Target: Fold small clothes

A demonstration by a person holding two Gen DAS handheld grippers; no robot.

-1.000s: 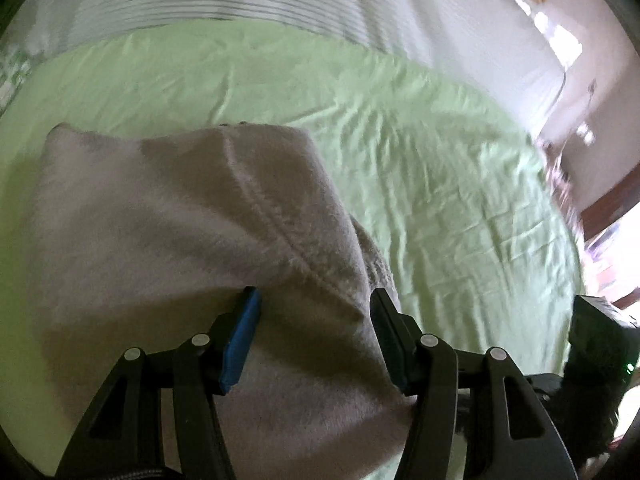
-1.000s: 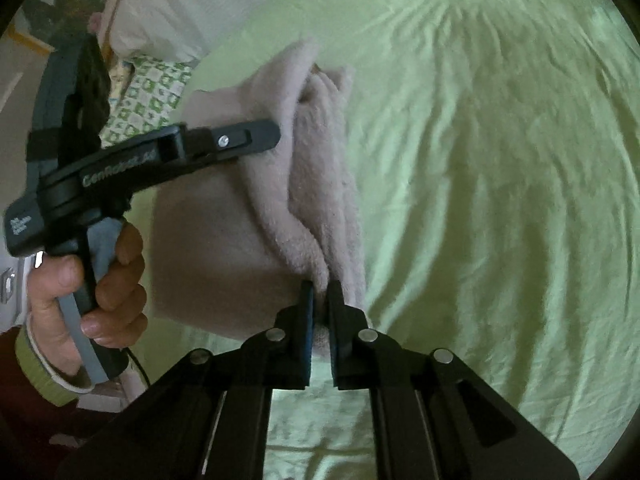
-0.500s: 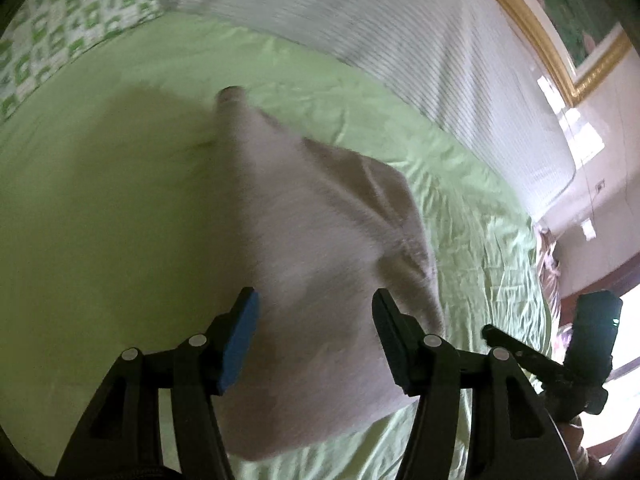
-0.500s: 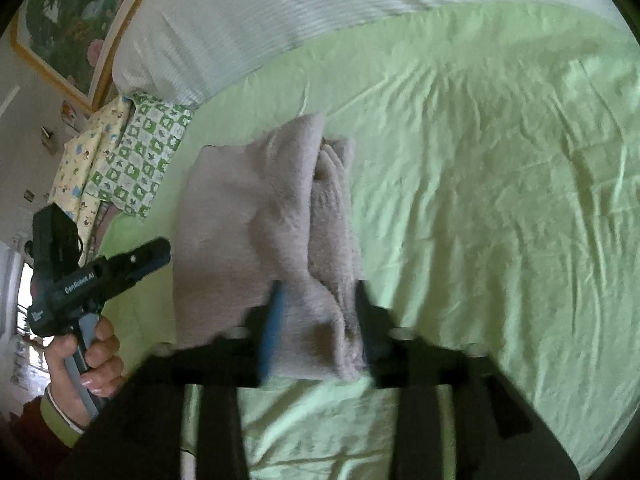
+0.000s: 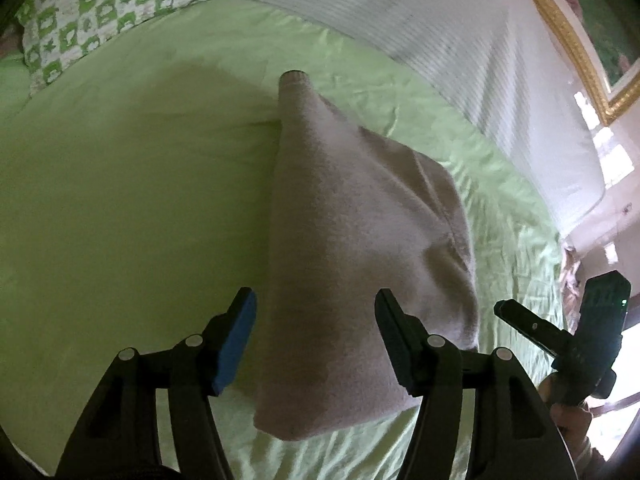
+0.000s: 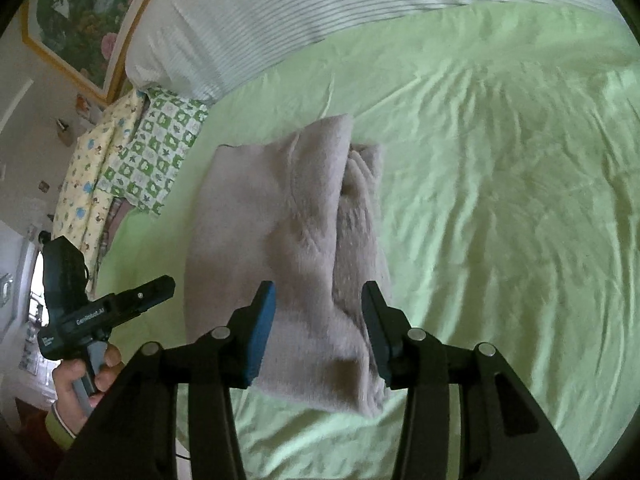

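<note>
Green-sheeted bed (image 5: 120,208) carries a folded beige garment (image 5: 360,264) under two tools with parted jaws.

Seen from the left wrist, the garment's long axis runs from 6 o'clock, between the jaws, up to a narrow end at 12 o'clock; the left tool (image 5: 316,336) hovers over its near end, jaws wide and having just been opening, neither pad pressing the cloth. At 4 o'clock this view catches the other tool's body in a hand. The right wrist view shows the garment (image 6: 288,248) as layered folds along its right edge, long axis again toward 12 o'clock; the right tool (image 6: 318,328) has just been opening, its jaws half-spread around the near end without gripping. Only this view shows the left hand (image 6: 80,380) at 8 o'clock and the patterned pillows (image 6: 156,148) at 10 o'clock.
</note>
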